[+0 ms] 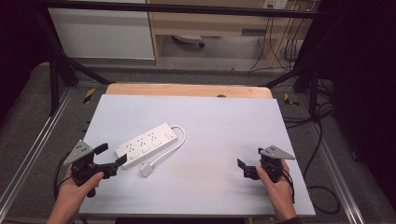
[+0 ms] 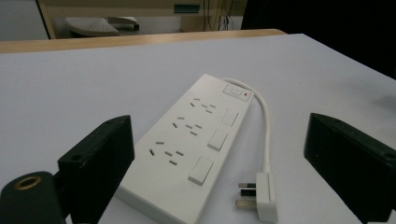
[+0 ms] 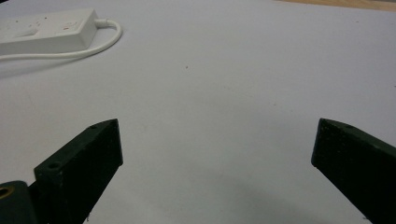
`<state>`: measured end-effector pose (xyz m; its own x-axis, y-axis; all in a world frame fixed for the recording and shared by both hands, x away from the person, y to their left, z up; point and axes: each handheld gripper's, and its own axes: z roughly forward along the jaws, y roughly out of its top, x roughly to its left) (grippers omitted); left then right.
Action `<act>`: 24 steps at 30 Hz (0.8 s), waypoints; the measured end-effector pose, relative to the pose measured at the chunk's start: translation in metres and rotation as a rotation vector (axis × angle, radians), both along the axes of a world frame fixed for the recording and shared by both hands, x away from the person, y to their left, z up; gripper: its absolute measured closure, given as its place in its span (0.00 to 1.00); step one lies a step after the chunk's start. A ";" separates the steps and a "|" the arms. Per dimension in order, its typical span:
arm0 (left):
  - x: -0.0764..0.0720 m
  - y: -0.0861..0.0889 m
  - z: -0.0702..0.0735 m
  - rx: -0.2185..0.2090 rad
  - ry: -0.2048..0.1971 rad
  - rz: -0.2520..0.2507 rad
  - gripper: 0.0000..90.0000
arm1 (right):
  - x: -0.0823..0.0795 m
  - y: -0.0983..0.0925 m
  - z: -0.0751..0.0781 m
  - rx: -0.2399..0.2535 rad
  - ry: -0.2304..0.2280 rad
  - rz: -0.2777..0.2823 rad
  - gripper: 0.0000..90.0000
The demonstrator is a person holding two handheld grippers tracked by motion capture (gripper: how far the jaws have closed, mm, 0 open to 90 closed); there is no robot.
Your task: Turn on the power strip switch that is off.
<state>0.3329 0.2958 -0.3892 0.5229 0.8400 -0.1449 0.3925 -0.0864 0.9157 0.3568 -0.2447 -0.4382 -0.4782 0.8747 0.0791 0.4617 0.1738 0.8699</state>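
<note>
A white power strip (image 1: 146,143) with three sockets and switches lies at an angle on the white table mat (image 1: 219,121), left of centre. Its white cable (image 1: 173,145) loops round to a three-pin plug (image 1: 146,170) lying loose by the strip's near end. My left gripper (image 1: 112,154) is open, its jaws just short of that near end. In the left gripper view the strip (image 2: 187,140) and plug (image 2: 264,198) lie between and beyond the wide jaws of the left gripper (image 2: 219,140). My right gripper (image 1: 251,157) stands open over bare mat at the right. In its own view the right gripper (image 3: 215,144) holds nothing.
The mat covers a wooden table whose far edge (image 1: 187,89) shows at the back. Black frame bars (image 1: 60,60) rise at both far corners. Cables (image 1: 322,140) trail on the floor to the right. The strip's switch end (image 3: 51,28) shows far left in the right gripper view.
</note>
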 end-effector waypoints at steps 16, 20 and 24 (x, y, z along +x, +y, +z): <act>0.018 -0.029 0.011 0.036 0.001 -0.059 0.09 | -0.001 -0.001 0.001 0.007 -0.008 0.002 0.03; 0.021 -0.036 0.013 0.043 0.002 -0.071 0.09 | -0.001 -0.002 0.001 0.011 -0.008 -0.002 0.03; 0.024 -0.042 0.014 0.048 0.002 -0.081 0.09 | -0.001 -0.002 0.001 0.015 -0.009 -0.006 0.03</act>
